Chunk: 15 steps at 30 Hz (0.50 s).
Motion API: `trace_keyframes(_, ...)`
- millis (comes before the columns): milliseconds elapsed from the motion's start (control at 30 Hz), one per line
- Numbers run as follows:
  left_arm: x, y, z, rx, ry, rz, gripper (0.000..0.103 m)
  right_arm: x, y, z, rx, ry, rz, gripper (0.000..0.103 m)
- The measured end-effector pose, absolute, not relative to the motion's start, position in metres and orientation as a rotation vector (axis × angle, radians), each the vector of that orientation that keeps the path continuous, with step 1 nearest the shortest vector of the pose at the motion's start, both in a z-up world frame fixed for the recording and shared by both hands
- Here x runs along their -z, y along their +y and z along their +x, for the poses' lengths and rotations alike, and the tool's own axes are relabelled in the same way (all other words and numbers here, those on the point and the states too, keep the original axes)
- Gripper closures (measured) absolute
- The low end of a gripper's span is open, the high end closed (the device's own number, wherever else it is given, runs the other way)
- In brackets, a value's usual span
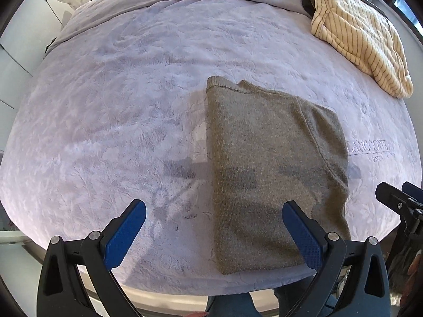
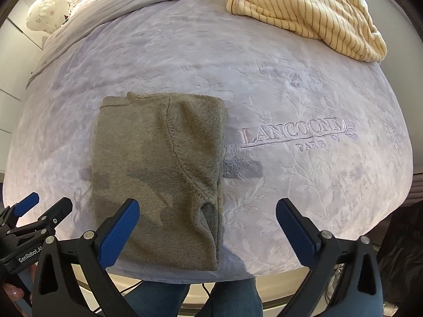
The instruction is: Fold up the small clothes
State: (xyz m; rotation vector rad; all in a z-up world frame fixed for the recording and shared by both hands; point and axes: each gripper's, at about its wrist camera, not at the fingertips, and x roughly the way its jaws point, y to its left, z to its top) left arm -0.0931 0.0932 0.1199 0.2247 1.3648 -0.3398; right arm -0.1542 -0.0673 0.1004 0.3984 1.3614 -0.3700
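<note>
An olive-green knit garment [image 1: 267, 163] lies folded lengthwise into a narrow rectangle on the lilac bed blanket [image 1: 119, 105], collar end far, hem end at the near edge. It also shows in the right wrist view [image 2: 158, 171]. My left gripper [image 1: 214, 227] is open and empty, above the garment's near left edge. My right gripper [image 2: 207, 224] is open and empty, above the garment's near right edge. The right gripper shows at the right edge of the left wrist view [image 1: 396, 198]; the left gripper shows at the left edge of the right wrist view [image 2: 42, 208].
A cream striped garment [image 1: 362, 34] lies heaped at the far right of the bed; it also shows in the right wrist view [image 2: 304, 10]. The blanket [image 2: 304, 185] bears embroidered lettering [image 2: 298, 133] right of the green garment. The bed's near edge and my legs [image 2: 232, 298] are below.
</note>
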Motion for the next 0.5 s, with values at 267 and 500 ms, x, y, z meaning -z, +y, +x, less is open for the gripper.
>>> trace_keyframes(267, -0.1210, 0.0918, -0.0945, 0.340, 1.365, 0.224, 0.000, -0.1004, -0.0670, -0.1538, 0.370, 1.362, 0.400, 0.000)
trace_keyframes(500, -0.1219, 0.0925, -0.0932, 0.346, 1.361, 0.228, 0.000, -0.1017, -0.0667, -0.1541, 0.368, 1.361, 0.402, 0.000)
